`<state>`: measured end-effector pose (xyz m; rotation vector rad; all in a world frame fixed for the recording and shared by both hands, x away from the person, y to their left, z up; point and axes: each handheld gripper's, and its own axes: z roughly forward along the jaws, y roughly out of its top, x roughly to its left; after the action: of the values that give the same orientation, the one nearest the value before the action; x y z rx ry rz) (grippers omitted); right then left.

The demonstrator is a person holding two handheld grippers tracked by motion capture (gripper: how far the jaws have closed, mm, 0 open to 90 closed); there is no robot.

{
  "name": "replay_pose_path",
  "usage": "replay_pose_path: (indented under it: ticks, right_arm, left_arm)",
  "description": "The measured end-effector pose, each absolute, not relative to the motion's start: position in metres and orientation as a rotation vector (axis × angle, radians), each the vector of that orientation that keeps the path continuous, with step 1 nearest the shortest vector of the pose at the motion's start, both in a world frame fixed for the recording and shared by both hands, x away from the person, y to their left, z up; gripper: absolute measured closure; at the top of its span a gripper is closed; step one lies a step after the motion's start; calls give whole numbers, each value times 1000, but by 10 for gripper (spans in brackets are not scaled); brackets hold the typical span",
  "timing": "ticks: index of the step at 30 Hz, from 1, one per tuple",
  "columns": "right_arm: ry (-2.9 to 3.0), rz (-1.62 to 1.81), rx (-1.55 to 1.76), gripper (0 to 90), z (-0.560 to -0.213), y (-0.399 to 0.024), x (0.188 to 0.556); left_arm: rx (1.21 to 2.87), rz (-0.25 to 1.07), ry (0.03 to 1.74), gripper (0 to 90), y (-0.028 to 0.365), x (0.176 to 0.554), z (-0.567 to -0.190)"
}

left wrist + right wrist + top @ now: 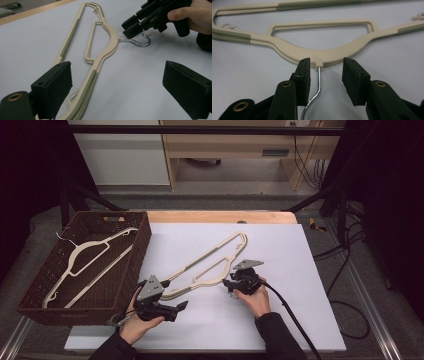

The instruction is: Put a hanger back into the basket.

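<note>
A dark brown woven basket (30,306) is sitting at nine o'clock on the table, with a cream plastic hanger (82,254) inside. The left gripper (181,306) is resting open at six o'clock of a second cream plastic hanger with a metal hook (210,261) on the white board (280,250). At four o'clock, the right gripper (325,67) is half open, its jaws standing around the hook's wire neck (319,77) without pressing.
</note>
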<state>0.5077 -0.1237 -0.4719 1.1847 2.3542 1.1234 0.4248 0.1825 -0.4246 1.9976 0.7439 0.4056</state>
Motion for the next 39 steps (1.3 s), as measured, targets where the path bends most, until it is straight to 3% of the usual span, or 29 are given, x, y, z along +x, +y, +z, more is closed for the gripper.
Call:
replay_pose_path:
  ticks: [15,39]
  right_arm:
    - [2409,1093,1183,872,-480,-119,509]
    - [2373,1104,1143,889,-454,-115,505]
  left_arm:
    - [2002,397,754,90,183,427,-427]
    - [2034,417,761,98,168,449,-420]
